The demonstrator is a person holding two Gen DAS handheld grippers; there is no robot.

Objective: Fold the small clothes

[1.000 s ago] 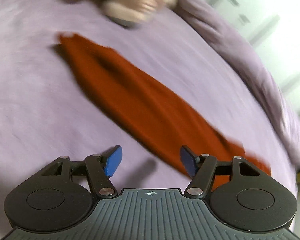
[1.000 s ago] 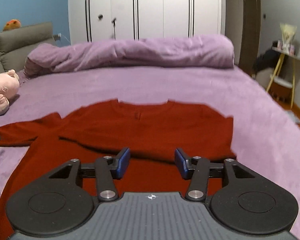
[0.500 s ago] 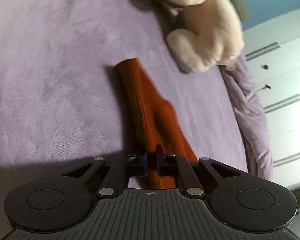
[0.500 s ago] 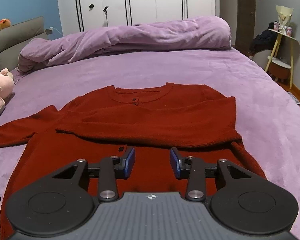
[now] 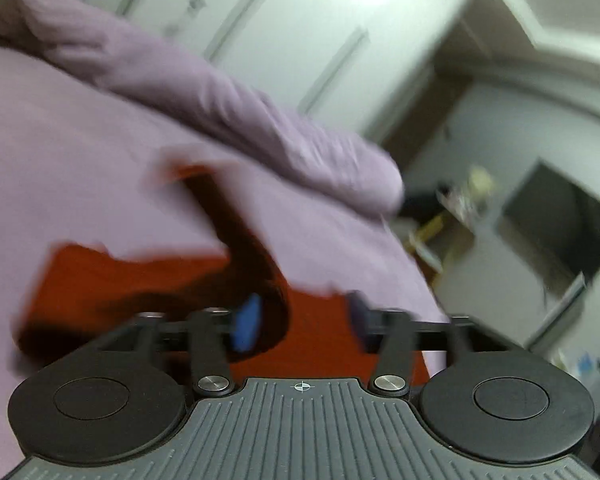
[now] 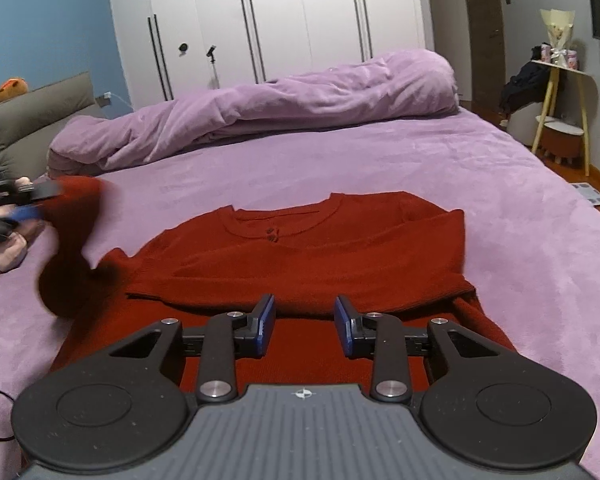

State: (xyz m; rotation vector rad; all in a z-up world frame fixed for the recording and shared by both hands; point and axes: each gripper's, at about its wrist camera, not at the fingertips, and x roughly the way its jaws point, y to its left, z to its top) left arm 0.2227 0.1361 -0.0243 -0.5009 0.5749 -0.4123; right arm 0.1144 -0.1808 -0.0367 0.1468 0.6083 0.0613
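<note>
Lying flat on the purple plush bedspread [image 6: 340,160], rust-red knit sweater [image 6: 320,256]; left gripper [image 5: 300,320] just released, sleeve [image 6: 72,240] at 9 o'clock; right gripper [image 6: 305,320] has been narrowing, unclenched, grasping nothing.

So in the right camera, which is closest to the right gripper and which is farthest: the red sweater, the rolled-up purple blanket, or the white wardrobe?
From the right gripper:
1. Red sweater, spread on the bed just beyond and beneath the fingers.
2. Rolled-up purple blanket, across the far side of the bed.
3. White wardrobe, against the back wall behind the blanket.
</note>
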